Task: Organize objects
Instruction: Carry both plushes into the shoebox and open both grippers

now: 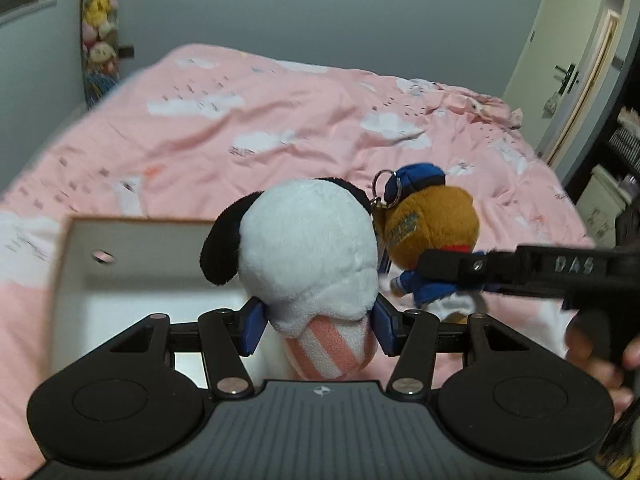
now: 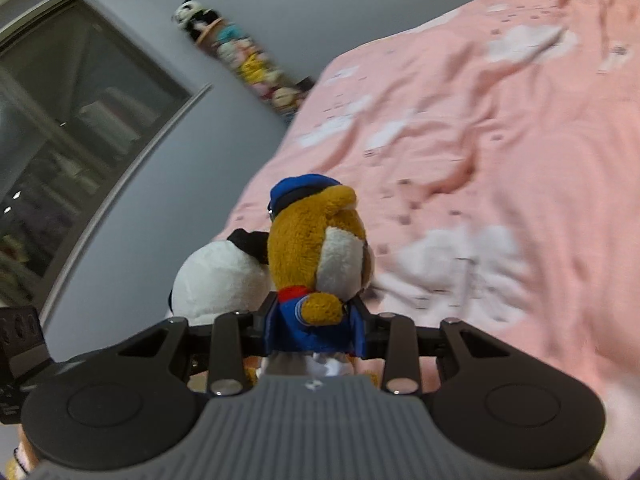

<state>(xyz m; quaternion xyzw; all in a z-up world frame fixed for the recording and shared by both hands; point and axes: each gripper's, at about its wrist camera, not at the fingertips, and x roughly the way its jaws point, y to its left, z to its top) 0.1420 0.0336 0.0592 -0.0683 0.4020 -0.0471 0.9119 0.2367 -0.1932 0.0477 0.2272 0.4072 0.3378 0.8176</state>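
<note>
Plush toys, two counted: one white dog plush [image 1: 312, 248] with black ears, one brown bear plush [image 1: 432, 228] in blue cap and uniform.

Left wrist view: your left gripper [image 1: 318, 330] has its blue pads [image 1: 251, 330] pinched narrow on the dog's pink-striped body, head upright above them. The dog hangs over the right edge of one open white box [image 1: 80, 276], which sits on the pink bedspread [image 1: 240, 120]. The bear is just beside the dog, touching or nearly so; its keyring [image 1: 385, 181] sits against the dog's ear. Your right gripper [image 1: 440, 268] comes in from the right edge, clamped at the bear's body.

Right wrist view: the right gripper [image 2: 314, 326] is closed narrow on the bear's [image 2: 316, 240] blue jacket; the dog [image 2: 224, 280] presses in at its left.

Risks, as judged: the keyring may snag the dog's fur and drag one toy as you part them. Soft bodies can slip from a narrow pinch. A release at the box rim could tip the dog onto the bed.
</note>
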